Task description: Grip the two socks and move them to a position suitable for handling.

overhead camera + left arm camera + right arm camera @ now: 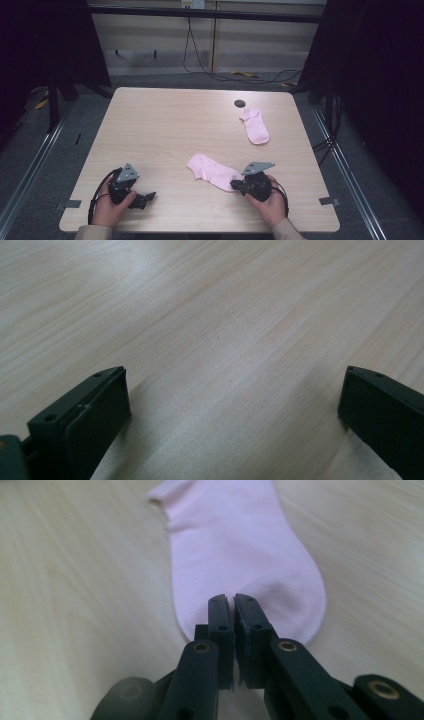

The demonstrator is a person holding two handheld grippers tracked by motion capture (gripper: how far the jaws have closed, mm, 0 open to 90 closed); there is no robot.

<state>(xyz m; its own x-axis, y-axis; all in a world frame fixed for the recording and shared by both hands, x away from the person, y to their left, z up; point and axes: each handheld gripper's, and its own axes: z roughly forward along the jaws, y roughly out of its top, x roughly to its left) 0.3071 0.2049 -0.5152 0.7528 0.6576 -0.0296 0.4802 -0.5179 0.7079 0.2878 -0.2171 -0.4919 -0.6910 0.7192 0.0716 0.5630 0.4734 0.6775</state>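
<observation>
Two pink socks lie flat on the light wooden table (160,125). The near sock (212,171) (240,545) is at the front centre, and my right gripper (235,184) (233,600) is shut on its toe end, where the fabric puckers between the pads. The far sock (256,127) rests alone toward the back right. At the front left, my left gripper (145,197) (235,377) lies low over bare wood, its jaws standing wide open with nothing between them.
A small black round disc (240,103) sits in the tabletop just behind the far sock. Cables (210,70) run over the floor beyond the table's far edge. Dark curtains (380,75) flank both sides.
</observation>
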